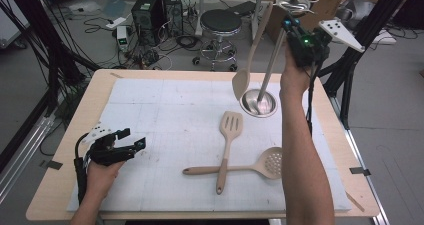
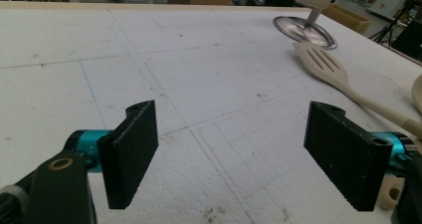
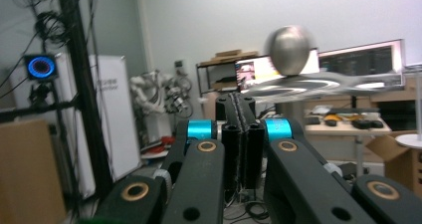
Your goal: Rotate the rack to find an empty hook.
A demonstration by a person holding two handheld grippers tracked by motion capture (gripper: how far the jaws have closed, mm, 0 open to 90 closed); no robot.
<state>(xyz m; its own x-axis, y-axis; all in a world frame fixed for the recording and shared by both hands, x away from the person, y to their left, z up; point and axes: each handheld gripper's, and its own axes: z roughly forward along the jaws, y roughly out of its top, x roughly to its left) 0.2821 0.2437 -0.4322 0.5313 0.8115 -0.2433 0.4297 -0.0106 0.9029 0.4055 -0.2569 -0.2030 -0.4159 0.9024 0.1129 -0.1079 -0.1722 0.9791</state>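
High view: a white foam board (image 1: 165,115), scuffed and faintly gridded, is laid over a pale wooden table (image 1: 70,150). A steel rack (image 1: 272,60) with a round dished base, slim pole and ball-topped hook ring is seen at the far right. A beige spoon (image 1: 250,60) hangs from the ring, its oval bowl just above the base. The right gripper (image 1: 292,27) is raised beside the rack top. A slotted turner (image 1: 227,145) lies crossed over a round perforated skimmer (image 1: 245,167), both matte beige. The left gripper (image 1: 132,142) is rested near the board's left edge.

Left gripper view: two black ribbed pads (image 2: 132,152) are spread wide apart, with bare board between them. The turner (image 2: 328,69) and rack base (image 2: 303,30) are seen beyond.

Right gripper view: the black jaws are pressed flat together, with nothing visible between them. The polished steel ball (image 3: 290,50) and blurred ring are seen just above and behind the tips.
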